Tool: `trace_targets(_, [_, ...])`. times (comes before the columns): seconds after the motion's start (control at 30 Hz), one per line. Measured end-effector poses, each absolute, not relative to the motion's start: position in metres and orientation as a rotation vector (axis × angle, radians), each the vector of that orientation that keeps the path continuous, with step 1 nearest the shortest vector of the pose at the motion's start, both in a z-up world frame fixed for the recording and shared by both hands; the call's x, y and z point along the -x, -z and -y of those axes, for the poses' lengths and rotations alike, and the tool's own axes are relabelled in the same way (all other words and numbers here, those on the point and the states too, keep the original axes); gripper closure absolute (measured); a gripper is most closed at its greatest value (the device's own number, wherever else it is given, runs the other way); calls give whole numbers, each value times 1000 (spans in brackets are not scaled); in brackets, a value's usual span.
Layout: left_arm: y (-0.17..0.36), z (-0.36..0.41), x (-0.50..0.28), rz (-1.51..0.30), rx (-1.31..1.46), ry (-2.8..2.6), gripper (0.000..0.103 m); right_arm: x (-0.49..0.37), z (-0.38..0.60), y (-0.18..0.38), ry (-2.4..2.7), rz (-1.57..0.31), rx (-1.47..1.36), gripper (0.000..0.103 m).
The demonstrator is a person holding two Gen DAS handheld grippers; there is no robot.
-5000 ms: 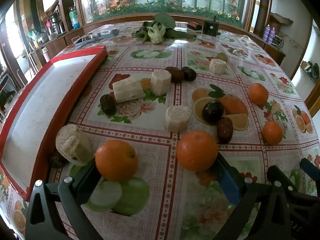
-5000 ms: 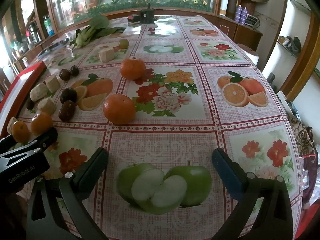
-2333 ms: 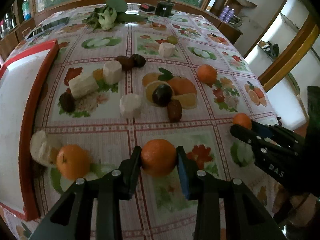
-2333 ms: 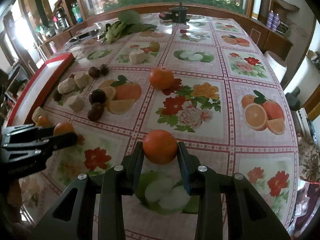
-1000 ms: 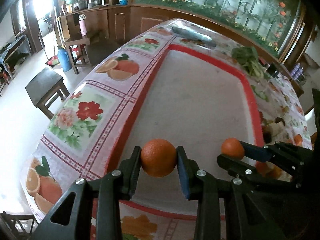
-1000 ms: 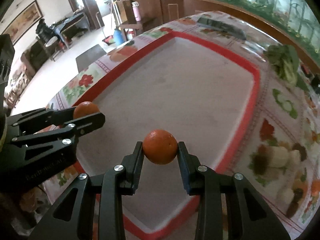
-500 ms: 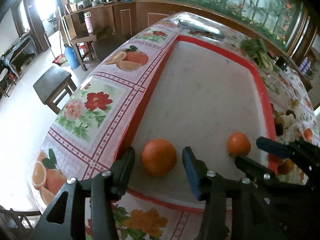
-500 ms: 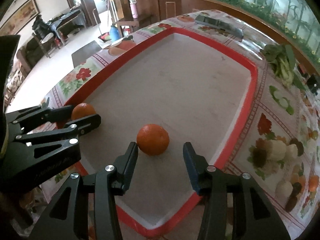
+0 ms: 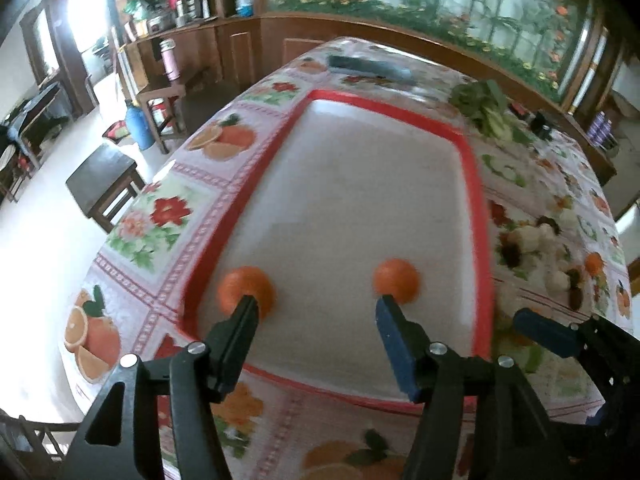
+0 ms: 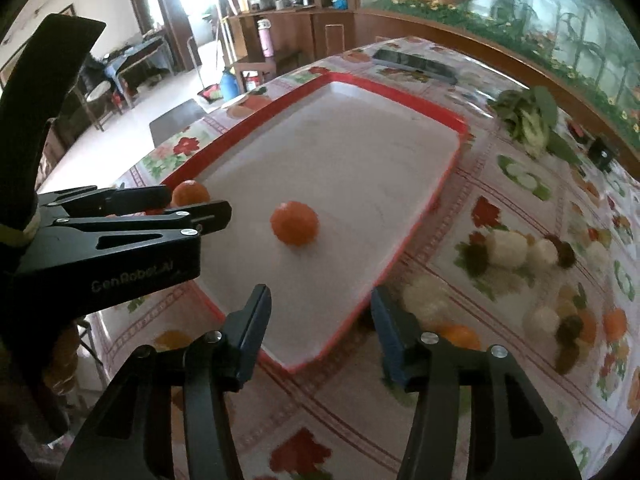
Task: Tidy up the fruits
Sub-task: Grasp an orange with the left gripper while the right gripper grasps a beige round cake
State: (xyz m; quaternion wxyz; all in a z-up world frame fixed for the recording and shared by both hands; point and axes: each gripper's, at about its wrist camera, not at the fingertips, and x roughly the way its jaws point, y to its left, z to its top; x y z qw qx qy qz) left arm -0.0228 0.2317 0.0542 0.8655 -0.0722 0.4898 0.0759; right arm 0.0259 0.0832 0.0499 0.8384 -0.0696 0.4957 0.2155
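Observation:
Two oranges lie in the red-rimmed white tray [image 9: 478,184]: one [image 9: 245,289] at its near left corner, one [image 9: 396,280] toward the near right. My left gripper [image 9: 316,312] is open and empty, drawn back over the tray's near edge. My right gripper [image 10: 318,302] is open and empty above the tray's near corner; the second orange [image 10: 295,222] lies ahead of it. The left gripper's fingers [image 10: 188,210] show at the left, next to the first orange [image 10: 190,193].
On the flowered tablecloth right of the tray [image 10: 444,184] lie white fruit chunks [image 10: 506,250], dark dates [image 10: 570,330] and more oranges [image 10: 614,322]. Greens [image 10: 528,116] lie at the back. A stool [image 9: 106,180] and the floor lie beyond the table's left edge.
Both grippers have opened wider and pulled back from the oranges, which stay in the tray. The right gripper has swung toward the tray's right edge.

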Motion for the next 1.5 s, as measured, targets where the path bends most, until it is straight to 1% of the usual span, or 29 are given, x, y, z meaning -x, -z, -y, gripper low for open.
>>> trace_targets(0.13, [-66,-196,24,-1007,117,-87,39,-25,-44,-58,-398,-1027,98,50])
trace_targets(0.2, [-70,-175,26,-1002,91,-38,38,-25,-15,-59,-341,-1017,72,45])
trace_targets(0.37, [-70,-117,35,-1006,-5,106,37,-25,53,-52,-198,-1025,29,45])
trace_targets(0.53, [-58,-71,44,-1030,-108,188,37,-23,104,-46,-120,-1037,-57,44])
trace_targets(0.83, [-32,-61,22,-1105,-6,151,37,-15,137,-35,-112,-1057,-118,44])
trace_targets(0.97, [-19,-69,8,-1139,104,136,37,-13,144,-31,-121,-1065,-125,43])
trace_targets(1.0, [-15,-71,5,-1154,128,133,38,-13,145,-31,-124,-1066,-126,43])
trace_targets(1.03, [-16,-73,6,-1134,140,122,42,-14,145,-31,-129,-1067,-127,43])
trace_targets(1.07, [-16,-73,6,-1125,147,126,47,-15,145,-31,-135,-1064,-129,43])
trace_targets(1.1, [-15,-71,6,-1125,141,130,58,-16,145,-33,-146,-1056,-133,43])
trace_targets(1.13, [-14,-70,7,-1116,123,118,64,-16,144,-34,-157,-1048,-138,43])
trace_targets(1.3, [-14,-77,11,-1103,150,141,65,-24,124,-43,-266,-1006,-134,43])
trace_targets(1.5, [-16,-80,18,-1124,172,187,65,-46,88,-41,-367,-1011,-96,44])
